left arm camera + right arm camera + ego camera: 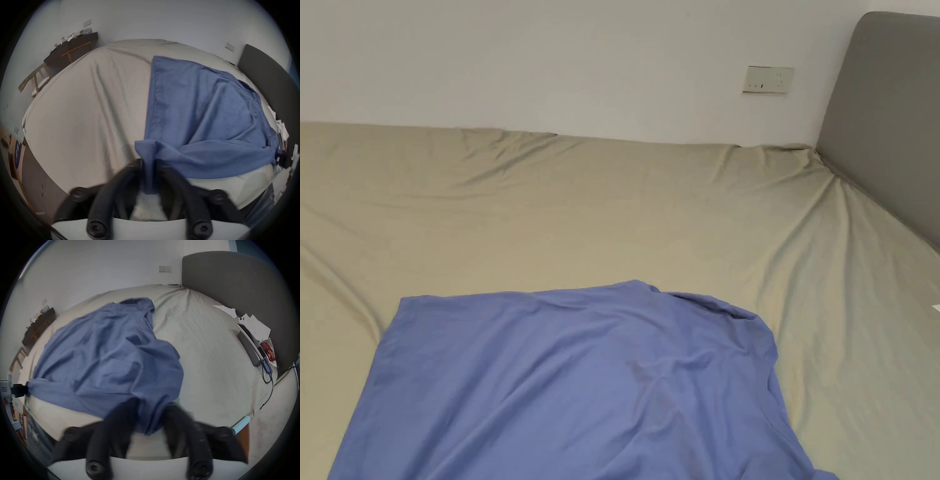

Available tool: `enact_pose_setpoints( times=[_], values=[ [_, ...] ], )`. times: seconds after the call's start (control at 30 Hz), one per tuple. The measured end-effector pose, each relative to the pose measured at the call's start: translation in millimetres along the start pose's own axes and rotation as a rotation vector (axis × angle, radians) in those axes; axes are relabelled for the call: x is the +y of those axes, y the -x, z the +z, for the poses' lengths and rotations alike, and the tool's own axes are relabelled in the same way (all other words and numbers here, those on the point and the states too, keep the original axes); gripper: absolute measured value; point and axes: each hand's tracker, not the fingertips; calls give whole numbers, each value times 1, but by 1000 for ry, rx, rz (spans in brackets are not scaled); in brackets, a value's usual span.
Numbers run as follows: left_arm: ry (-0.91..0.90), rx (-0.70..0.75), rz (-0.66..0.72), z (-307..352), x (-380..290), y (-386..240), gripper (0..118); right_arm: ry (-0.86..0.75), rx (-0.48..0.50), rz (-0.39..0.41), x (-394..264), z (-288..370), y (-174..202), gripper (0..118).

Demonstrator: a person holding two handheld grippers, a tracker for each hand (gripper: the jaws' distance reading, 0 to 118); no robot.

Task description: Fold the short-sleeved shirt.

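Observation:
A blue short-sleeved shirt (575,381) lies spread on the beige bed sheet (612,206), reaching to the near edge of the bed. In the left gripper view, my left gripper (148,164) is shut on a bunched corner of the shirt (203,116). In the right gripper view, my right gripper (151,405) is shut on the shirt's (103,353) opposite near corner, and cloth hangs down between its black jaws. The left gripper (17,390) also shows far off at the left, pinching the shirt's other corner.
A grey headboard (887,119) stands at the right and a white wall with a socket plate (767,79) behind the bed. Papers, a dark device and cables (253,340) lie by the headboard. A dark shelf and wooden chair (69,48) stand past the bed's far left side.

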Motion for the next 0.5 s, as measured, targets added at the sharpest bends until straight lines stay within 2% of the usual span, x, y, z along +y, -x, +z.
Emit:
enact_pose_setpoints(
  times=[0.03, 0.07, 0.1, 0.13, 0.2, 0.23, 0.33, 0.37, 0.4, 0.43, 0.47, 0.5],
  values=[
    [11, 27, 10, -2, -2, 2, 39, 0, -36, 6, -1, -2, -1, 58],
    [-19, 63, 23, 1, -5, 4, 61, -8, -65, 5, -3, -1, -4, 72],
    [-38, 73, 29, 8, -6, 6, 75, -31, -51, -8, -4, 6, -7, 79],
    [-44, 66, 28, 16, -8, 8, 81, -53, -47, -34, -4, 14, -9, 79],
    [-90, 75, 55, 37, -12, 6, 77, -97, -79, -78, -6, 34, -11, 79],
    [-138, 76, 75, 46, -15, 4, 69, -138, -83, -84, -8, 44, -10, 79],
    [-236, 69, 118, 65, -26, -2, 33, -207, -53, -88, -13, 73, -4, 77],
    [-239, 63, 114, 68, -29, -7, 26, -221, -19, -93, -15, 79, -2, 70],
    [-235, 53, 105, 69, -31, -11, 20, -233, 11, -103, -16, 83, -1, 55],
    [-234, 49, 102, 70, -32, -14, 4, -232, 11, -115, -17, 85, 2, 24],
    [-235, 47, 110, 69, -34, -16, 0, -232, 3, -120, -18, 86, 5, 2],
    [-233, 23, 120, 68, -35, -16, 0, -235, -9, -124, -20, 89, 5, 2]
  ],
)
